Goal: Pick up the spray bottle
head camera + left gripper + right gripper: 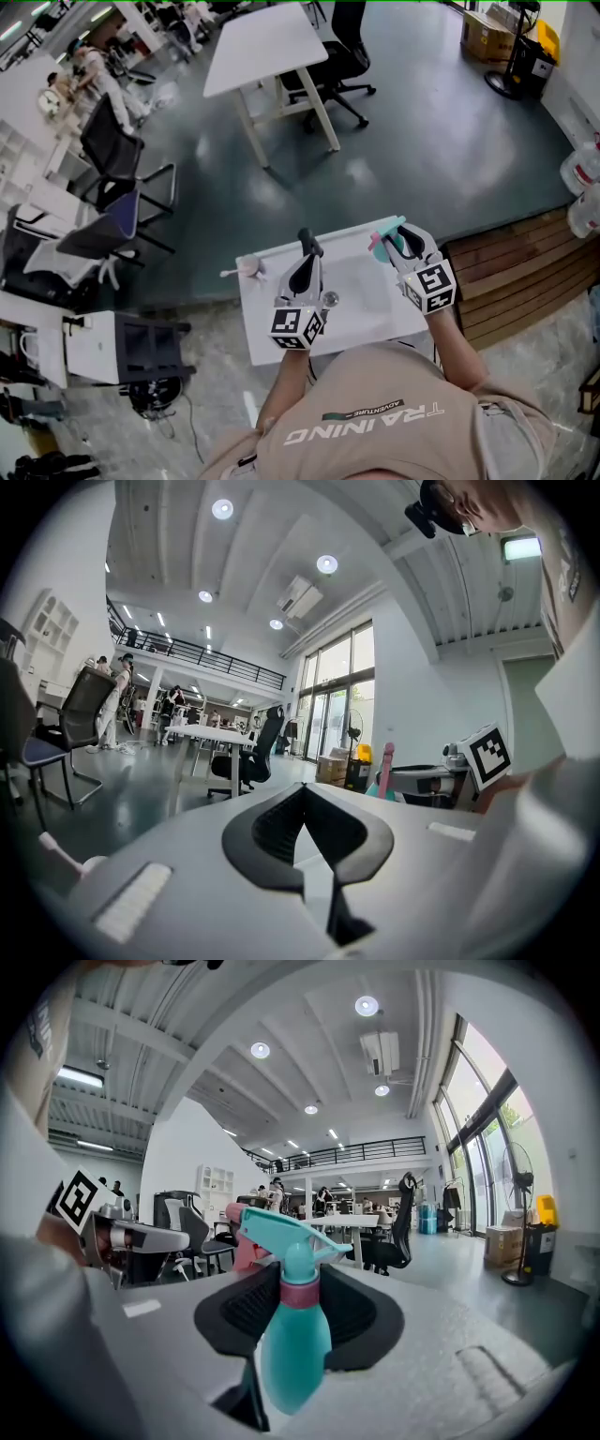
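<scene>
In the head view, a tan shirt (375, 412) is seen nearest, at the bottom edge. Beyond it, a small white table (361, 314) is reached over by both grippers. The left gripper (306, 246) is held above the middle of the table, its jaws pressed together with nothing between them. The right gripper (401, 246) is clamped on the teal spray bottle (387, 232), which is carried at the table's far right corner. A small pink item (247, 267) lies near the far left corner.

In the left gripper view, the black pads (267, 832) are seen meeting at their tips, with nothing caught. The spray bottle (384, 766) is seen off to the right, beside the right gripper.

In the right gripper view, the spray bottle (295, 1335) is held upright, pinched at its body between the two jaws, with its trigger head above them. The left gripper is seen at the left edge.
</scene>
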A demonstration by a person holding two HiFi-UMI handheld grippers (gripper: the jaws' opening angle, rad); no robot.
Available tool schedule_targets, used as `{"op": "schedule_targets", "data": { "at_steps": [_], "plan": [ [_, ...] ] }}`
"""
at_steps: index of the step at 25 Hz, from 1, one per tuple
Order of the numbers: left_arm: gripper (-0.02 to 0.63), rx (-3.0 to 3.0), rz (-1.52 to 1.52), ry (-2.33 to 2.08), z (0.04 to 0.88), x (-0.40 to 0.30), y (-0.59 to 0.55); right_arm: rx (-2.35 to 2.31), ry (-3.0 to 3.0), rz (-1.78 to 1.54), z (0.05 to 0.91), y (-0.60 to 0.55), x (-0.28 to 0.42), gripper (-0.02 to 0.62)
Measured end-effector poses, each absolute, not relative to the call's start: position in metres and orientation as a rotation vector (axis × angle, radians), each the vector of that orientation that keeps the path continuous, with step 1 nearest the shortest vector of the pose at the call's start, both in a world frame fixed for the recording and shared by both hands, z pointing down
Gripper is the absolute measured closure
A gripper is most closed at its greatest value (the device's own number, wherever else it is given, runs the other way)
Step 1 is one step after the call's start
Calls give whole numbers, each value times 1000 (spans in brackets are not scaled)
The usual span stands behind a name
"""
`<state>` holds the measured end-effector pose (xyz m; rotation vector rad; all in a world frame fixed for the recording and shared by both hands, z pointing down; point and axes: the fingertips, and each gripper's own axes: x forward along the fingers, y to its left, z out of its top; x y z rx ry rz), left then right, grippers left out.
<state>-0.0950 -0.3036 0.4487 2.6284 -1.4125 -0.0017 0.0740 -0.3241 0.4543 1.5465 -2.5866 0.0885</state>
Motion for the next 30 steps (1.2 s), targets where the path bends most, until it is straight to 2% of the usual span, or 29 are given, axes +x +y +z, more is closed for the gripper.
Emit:
{"op": "schedule_targets", "data": {
  "at_steps": [13, 30],
  "plan": [
    [591, 2642, 32, -1357, 457, -93, -292, 1555, -2598, 28, 450, -315, 52, 463],
    [591, 2636, 54, -1381, 461, -94, -305, 1585, -2593, 55, 452, -317, 66, 463]
  ]
}}
